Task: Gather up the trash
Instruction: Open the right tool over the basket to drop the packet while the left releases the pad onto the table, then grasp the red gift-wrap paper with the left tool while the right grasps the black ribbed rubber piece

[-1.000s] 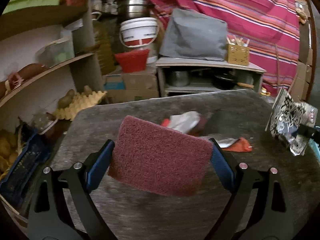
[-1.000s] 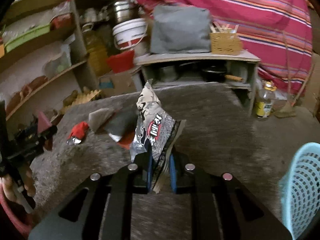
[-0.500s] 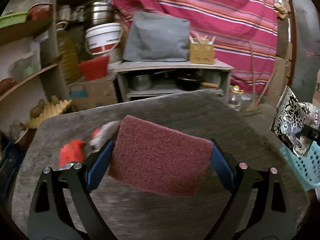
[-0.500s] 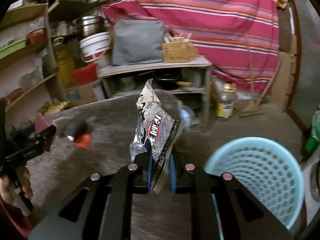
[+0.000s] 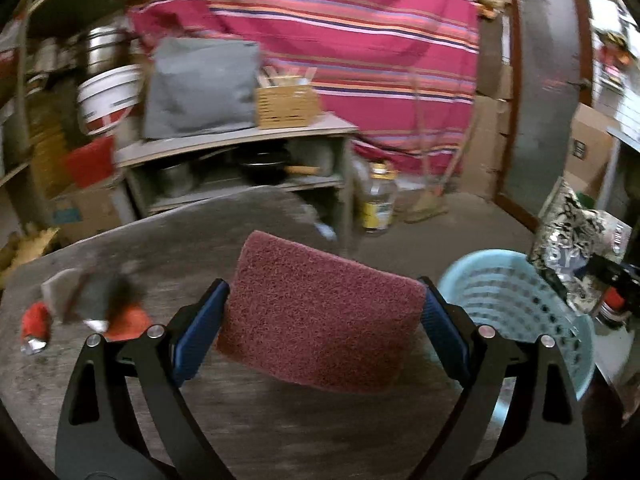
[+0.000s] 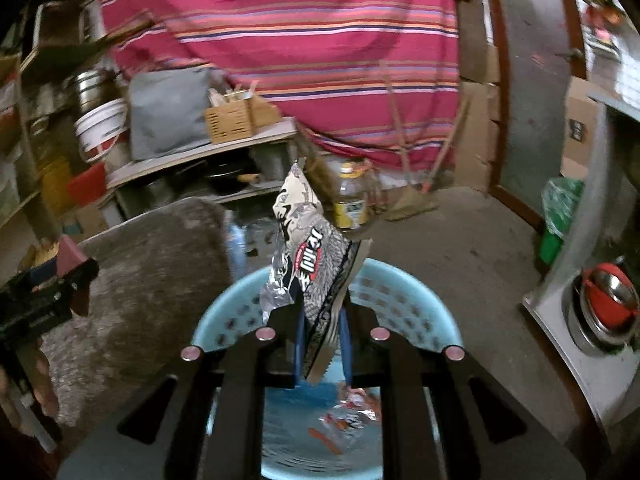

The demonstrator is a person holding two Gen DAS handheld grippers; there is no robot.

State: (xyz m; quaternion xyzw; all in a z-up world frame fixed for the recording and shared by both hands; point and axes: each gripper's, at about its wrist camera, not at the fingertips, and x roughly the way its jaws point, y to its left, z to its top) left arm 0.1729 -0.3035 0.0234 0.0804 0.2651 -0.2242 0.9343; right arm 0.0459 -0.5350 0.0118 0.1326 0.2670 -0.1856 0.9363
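Pinching snack wrapper [image 6: 308, 268], right gripper [image 6: 322, 344] narrow; left gripper [image 5: 320, 320] wide, clamping scouring pad [image 5: 320, 312].

Basket [image 6: 404, 300] btm hidden by jaws; trash [image 6: 352, 408] inside blurred.

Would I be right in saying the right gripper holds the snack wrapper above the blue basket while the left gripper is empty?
Not quite: the left gripper is not empty; the left wrist view shows it clamping a red scouring pad. The right gripper does hold the snack wrapper above the blue basket.
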